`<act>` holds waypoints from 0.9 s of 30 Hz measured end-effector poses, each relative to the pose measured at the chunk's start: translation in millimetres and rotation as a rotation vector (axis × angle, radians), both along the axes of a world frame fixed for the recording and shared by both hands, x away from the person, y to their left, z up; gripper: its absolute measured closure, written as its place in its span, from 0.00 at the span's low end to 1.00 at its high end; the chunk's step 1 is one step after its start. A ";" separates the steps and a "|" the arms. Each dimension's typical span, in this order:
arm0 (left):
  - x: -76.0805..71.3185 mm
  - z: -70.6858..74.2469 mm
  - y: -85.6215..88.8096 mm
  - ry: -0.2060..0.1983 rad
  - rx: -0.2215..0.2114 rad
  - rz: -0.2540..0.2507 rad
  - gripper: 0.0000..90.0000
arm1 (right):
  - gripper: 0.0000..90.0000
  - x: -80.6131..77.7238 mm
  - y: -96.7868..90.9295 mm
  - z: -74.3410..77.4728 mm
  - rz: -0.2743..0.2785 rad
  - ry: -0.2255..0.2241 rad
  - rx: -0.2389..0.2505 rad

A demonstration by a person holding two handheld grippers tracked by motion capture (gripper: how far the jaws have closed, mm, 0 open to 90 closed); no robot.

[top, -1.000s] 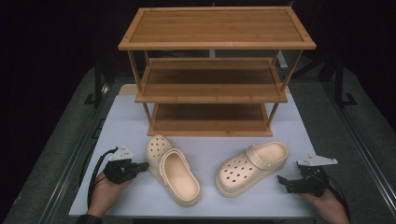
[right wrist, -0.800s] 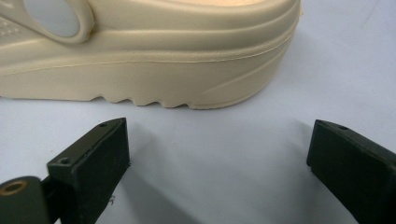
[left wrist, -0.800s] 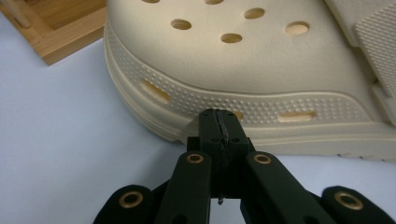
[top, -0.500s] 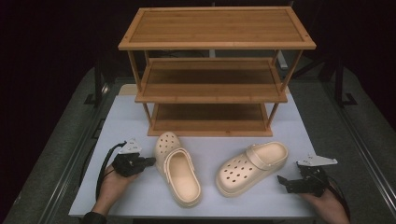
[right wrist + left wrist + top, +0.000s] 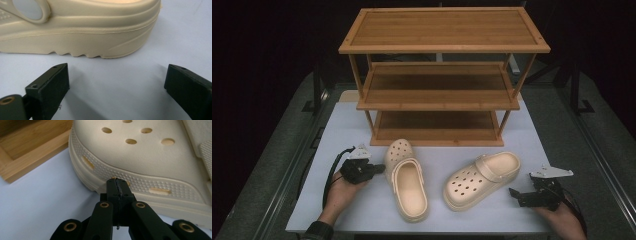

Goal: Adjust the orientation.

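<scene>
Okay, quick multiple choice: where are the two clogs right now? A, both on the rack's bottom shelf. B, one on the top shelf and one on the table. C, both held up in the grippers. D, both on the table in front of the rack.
D: the left clog and right clog both lie on the table in front of the rack, whose shelves are bare.

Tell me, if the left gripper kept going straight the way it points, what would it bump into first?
Most likely the side of the left clog: the left gripper, jaws shut, points at its dotted sole edge, right at it or nearly touching.
</scene>
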State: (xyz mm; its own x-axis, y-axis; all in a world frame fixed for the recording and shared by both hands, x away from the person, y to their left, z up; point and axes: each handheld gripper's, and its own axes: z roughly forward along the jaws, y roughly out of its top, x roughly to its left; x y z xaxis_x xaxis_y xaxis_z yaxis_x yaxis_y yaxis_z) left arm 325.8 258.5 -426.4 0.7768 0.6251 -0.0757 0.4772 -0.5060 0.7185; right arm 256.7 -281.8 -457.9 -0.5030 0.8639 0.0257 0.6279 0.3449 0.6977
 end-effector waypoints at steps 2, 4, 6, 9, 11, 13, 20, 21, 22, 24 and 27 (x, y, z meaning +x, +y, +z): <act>3.0 -0.2 -4.5 0.000 -0.001 -0.004 1.00 | 0.06 0.0 0.0 0.0 0.000 0.000 0.000; 5.5 0.0 -9.0 0.001 -0.009 -0.007 1.00 | 0.06 0.0 0.0 0.0 0.000 0.000 0.000; 7.7 0.4 -13.6 0.000 -0.013 -0.011 1.00 | 0.06 -0.1 0.0 0.0 0.000 -0.001 0.000; 10.0 0.4 -18.3 0.000 -0.015 -0.016 1.00 | 0.06 0.0 -0.1 0.0 0.000 -0.001 0.000; 12.3 -0.1 -22.7 -0.001 -0.017 -0.020 1.00 | 0.06 -0.1 0.0 -0.1 0.000 -0.001 0.001; 15.1 -0.2 -27.9 -0.002 -0.015 -0.025 1.00 | 0.06 -0.1 0.0 -0.1 0.000 -0.001 0.001; 18.7 -0.9 -33.8 0.000 -0.018 -0.032 1.00 | 0.06 -0.1 -0.1 -0.1 0.000 -0.001 0.001; 18.9 -0.9 -34.7 0.001 -0.019 -0.031 1.00 | 0.06 -0.1 -0.1 -0.1 0.000 -0.001 0.001; 19.3 -1.0 -35.4 0.002 -0.021 -0.031 1.00 | 0.06 -0.1 -0.1 -0.1 0.000 -0.001 0.001; 20.7 -0.8 -38.7 0.000 -0.017 -0.036 1.00 | 0.06 -0.1 -0.1 -0.1 0.000 -0.001 0.001; 21.6 -0.9 -41.0 0.002 -0.018 -0.038 1.00 | 0.06 -0.1 0.0 -0.1 0.000 -0.001 0.001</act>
